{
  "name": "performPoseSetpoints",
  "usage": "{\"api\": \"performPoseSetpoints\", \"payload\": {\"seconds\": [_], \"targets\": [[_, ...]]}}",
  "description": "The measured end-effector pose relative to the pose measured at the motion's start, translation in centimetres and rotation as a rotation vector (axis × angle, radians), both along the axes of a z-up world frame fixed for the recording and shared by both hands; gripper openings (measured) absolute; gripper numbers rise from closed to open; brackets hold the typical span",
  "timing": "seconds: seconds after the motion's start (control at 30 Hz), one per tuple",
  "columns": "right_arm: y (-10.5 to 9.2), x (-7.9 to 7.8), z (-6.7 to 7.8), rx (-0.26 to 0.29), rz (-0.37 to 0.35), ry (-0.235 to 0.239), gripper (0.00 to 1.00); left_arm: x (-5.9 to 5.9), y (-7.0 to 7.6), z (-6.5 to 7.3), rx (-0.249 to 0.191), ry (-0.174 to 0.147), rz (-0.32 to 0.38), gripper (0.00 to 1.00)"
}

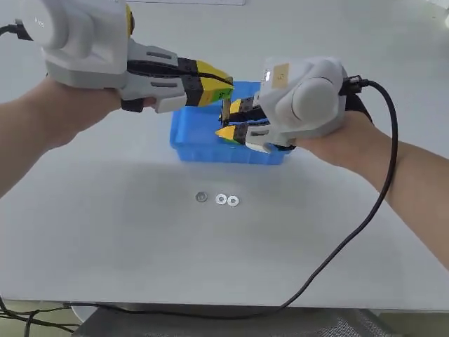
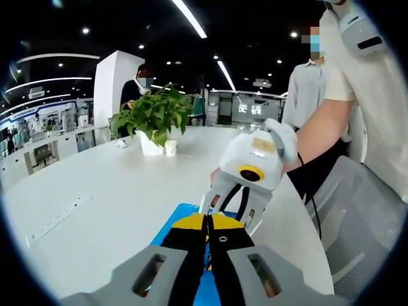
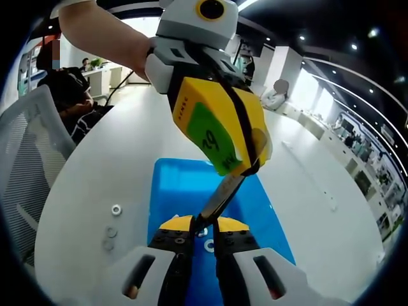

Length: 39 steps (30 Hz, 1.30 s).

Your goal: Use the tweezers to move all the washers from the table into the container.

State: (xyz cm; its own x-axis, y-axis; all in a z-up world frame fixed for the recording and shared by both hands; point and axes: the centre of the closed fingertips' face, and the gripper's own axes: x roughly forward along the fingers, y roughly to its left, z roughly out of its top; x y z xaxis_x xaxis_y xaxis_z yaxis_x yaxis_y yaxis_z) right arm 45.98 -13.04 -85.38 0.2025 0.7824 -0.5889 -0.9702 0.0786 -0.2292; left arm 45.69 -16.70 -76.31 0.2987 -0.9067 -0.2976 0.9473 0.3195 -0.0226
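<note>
Three washers (image 1: 222, 200) lie in a short row on the white table, in front of the blue container (image 1: 203, 151). Both grippers hover over the container with their tips meeting. A thin metal pair of tweezers (image 3: 220, 197) runs from my right gripper (image 3: 203, 224), which is shut on its lower end, up to the left gripper (image 3: 247, 169), whose yellow jaws close on the other end. In the head view the left gripper (image 1: 228, 83) reaches in from the upper left, the right gripper (image 1: 226, 121) from the right, and the tweezers (image 1: 226, 107) stand between them. One washer (image 3: 209, 245) lies inside the container (image 3: 175, 191).
The table's near edge (image 1: 210, 307) runs along the bottom of the head view, and a black cable (image 1: 365, 210) trails from the right gripper. A potted plant (image 2: 155, 115) stands far across the table, with people beyond it. A mesh chair (image 3: 29, 159) is on the left.
</note>
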Motion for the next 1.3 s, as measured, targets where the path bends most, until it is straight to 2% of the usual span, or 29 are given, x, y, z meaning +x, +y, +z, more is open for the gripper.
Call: {"api": "performPoseSetpoints", "payload": {"seconds": [0.17,0.47,0.77,1.1,1.3], "targets": [[-0.1,0.2,-0.1,-0.004,-0.001,-0.002,0.13,0.1,0.0,-0.1,0.004,-0.006,0.001,0.03],[-0.1,0.4,-0.5,-0.004,-0.003,-0.004,0.13,0.1,-0.2,-0.3,0.004,0.019,-0.006,0.03],[-0.1,0.5,-0.3,0.002,-0.002,-0.011,0.13,0.4,0.0,-0.1,0.000,0.019,0.001,0.03],[0.2,0.3,1.7,0.006,0.001,-0.053,0.13,-0.3,0.3,1.9,-0.003,-0.006,0.004,0.03],[0.3,-0.3,3.3,0.007,0.009,-0.083,0.13,-1.1,0.5,3.4,-0.016,-0.018,0.013,0.03]]}}
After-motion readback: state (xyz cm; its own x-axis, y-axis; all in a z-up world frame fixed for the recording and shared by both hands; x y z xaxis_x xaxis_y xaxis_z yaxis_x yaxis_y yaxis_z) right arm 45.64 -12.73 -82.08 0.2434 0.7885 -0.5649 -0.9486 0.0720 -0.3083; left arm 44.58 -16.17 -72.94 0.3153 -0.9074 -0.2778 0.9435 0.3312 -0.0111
